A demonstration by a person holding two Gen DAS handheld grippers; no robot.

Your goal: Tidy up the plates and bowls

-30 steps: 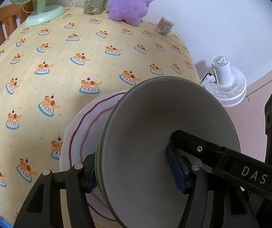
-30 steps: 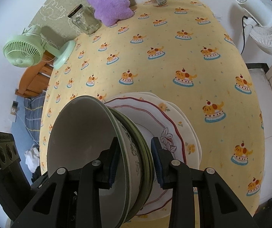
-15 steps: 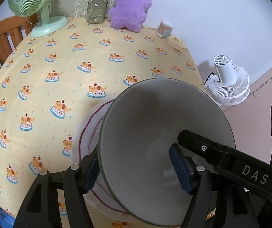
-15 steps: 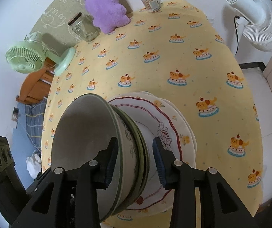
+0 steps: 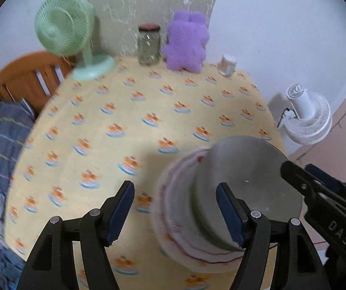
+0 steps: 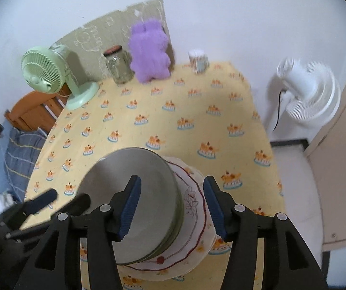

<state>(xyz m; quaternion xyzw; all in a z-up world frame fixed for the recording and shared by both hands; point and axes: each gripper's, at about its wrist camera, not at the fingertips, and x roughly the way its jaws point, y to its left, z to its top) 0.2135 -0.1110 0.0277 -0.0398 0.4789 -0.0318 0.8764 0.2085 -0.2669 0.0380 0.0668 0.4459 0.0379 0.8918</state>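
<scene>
A stack of grey-white bowls with green rims (image 5: pixel 247 188) sits on a stack of white plates with red rims (image 5: pixel 173 207) near the front edge of the yellow tablecloth. In the right wrist view the bowls (image 6: pixel 146 193) rest on the plates (image 6: pixel 197 207). My left gripper (image 5: pixel 175 212) is open and empty, above and left of the stack. My right gripper (image 6: pixel 170 210) is open and empty, raised above the stack's right side. The right gripper also shows in the left wrist view (image 5: pixel 318 193).
At the table's far edge stand a green desk fan (image 5: pixel 64 33), a glass jar (image 5: pixel 148 46), a purple plush toy (image 5: pixel 187 41) and a small container (image 5: pixel 227 64). A white floor fan (image 5: pixel 305 116) stands right of the table. A wooden chair (image 5: pixel 27 77) is at the left.
Both grippers have opened, let go of the bowls and pulled back and up. The bowls now rest on the plates.
</scene>
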